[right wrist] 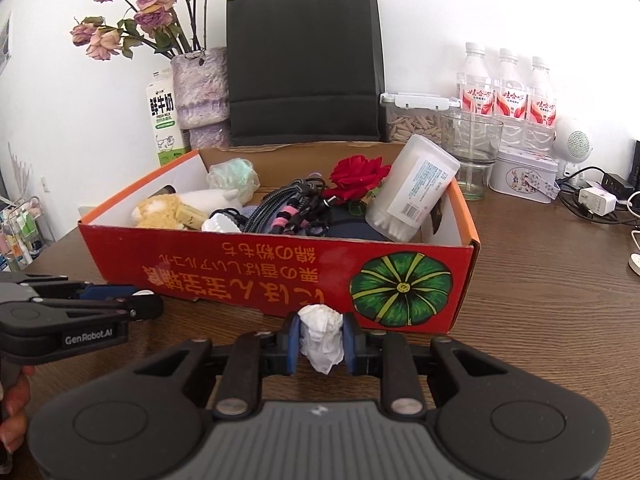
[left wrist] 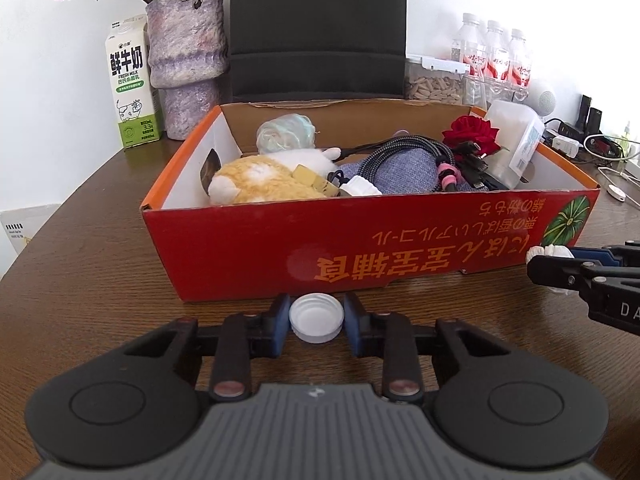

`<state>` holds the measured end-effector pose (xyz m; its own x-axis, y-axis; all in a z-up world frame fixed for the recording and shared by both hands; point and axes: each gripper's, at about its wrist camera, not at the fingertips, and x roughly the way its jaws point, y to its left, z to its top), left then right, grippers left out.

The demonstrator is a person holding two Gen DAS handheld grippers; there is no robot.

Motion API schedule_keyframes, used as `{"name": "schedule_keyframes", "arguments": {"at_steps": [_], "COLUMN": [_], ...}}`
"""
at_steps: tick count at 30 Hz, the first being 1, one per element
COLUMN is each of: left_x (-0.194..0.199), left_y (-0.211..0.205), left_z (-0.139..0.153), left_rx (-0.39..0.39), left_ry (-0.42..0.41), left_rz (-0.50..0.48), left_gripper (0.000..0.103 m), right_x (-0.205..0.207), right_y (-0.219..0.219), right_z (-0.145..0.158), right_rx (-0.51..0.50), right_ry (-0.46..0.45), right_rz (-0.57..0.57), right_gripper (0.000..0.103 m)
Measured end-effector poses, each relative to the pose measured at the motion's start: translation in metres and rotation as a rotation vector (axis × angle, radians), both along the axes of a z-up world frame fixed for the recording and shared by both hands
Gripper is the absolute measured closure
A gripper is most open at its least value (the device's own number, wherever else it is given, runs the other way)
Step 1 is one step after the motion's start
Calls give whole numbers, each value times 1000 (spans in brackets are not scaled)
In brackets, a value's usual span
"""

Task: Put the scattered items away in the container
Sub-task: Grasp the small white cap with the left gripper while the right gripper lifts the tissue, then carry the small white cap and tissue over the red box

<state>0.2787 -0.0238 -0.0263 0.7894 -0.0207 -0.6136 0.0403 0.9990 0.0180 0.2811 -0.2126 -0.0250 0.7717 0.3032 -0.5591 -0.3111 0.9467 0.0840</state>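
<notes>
A red cardboard box (left wrist: pixel 360 248) stands on the brown table and holds a plush toy (left wrist: pixel 256 180), cables (left wrist: pixel 404 156), a red rose (left wrist: pixel 472 130) and a cotton-swab tub (left wrist: pixel 516 140). My left gripper (left wrist: pixel 317 320) is shut on a white bottle cap (left wrist: pixel 317 318), just in front of the box's near wall. My right gripper (right wrist: pixel 322 340) is shut on a crumpled white tissue (right wrist: pixel 322 338), close to the box front (right wrist: pixel 280 276) by its pumpkin picture. Each gripper shows at the edge of the other's view: the right one (left wrist: pixel 552 264) and the left one (right wrist: pixel 140 304).
Behind the box stand a milk carton (left wrist: pixel 134 84), a purple vase of dried roses (left wrist: pixel 184 64), a black paper bag (right wrist: pixel 304 60), water bottles (right wrist: pixel 508 84), a seed container (right wrist: pixel 416 120), a glass (right wrist: pixel 472 148) and a tin (right wrist: pixel 524 174). Chargers and cables (right wrist: pixel 596 200) lie at the right.
</notes>
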Motion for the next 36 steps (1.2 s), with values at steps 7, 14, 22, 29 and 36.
{"name": "schedule_keyframes", "arguments": {"at_steps": [7,14,22,29,36], "left_x": [-9,-39,-40,-19,17], "left_y": [6,-2,4,6,10], "left_z": [3,35,87,117,123], "left_rx": [-56,-54,-80,-94,-140], "left_ry": [-16,-142,-309,-413,-439], "left_rz": [-37,-104,-105,-75,-18], "left_gripper": [74,74,74,74,74], "right_x": [-4,-25,-30,-9,29], "right_y": [4,10,25,38,40], "right_z": [3,28,68,101,118], "right_rx": [-1,21,37,44,117], "right_ry": [-4,-78,-208,-337,-391], "right_rz": [17,81,120,104,73], "right_gripper": [82,82,82,82,82]}}
